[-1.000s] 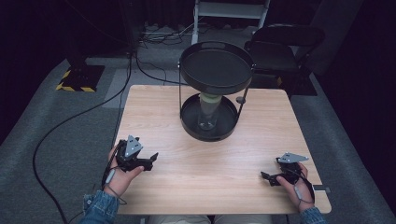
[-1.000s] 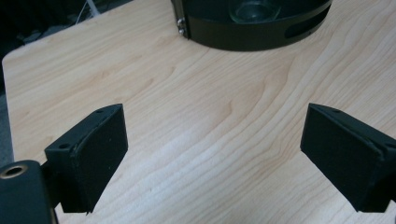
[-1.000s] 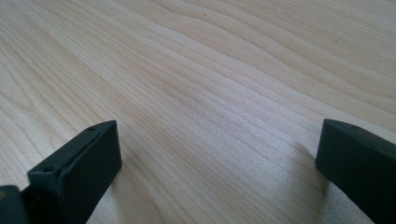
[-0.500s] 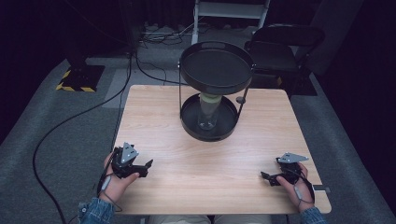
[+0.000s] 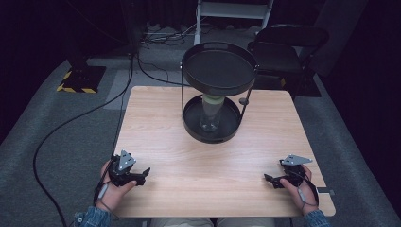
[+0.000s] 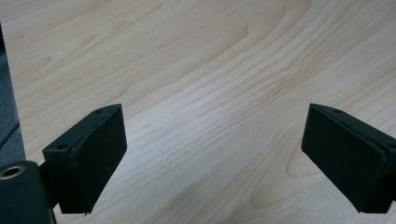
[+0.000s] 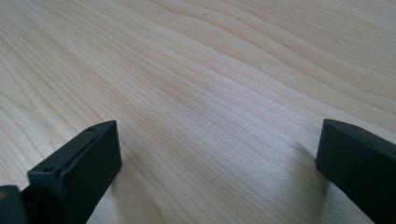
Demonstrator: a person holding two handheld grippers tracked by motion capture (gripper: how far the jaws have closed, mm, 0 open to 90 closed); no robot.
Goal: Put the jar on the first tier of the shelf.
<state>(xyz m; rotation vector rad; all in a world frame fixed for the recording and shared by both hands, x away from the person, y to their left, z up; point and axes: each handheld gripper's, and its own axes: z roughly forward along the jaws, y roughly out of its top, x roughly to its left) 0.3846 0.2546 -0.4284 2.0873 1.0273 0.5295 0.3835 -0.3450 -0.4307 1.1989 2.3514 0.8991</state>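
Resting at the table's near edge, your left gripper and right gripper gape wide, empty. Next, reach forward to the jar in the stand's lower tray.

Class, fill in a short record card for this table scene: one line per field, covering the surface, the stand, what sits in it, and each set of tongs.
Surface: light wooden table
Stand: black two-tier tray stand, at the table's far middle
In the stand: clear bottle, upright on the lower tray
Left tongs: open, empty, near front left corner
Right tongs: open, empty, near front right corner
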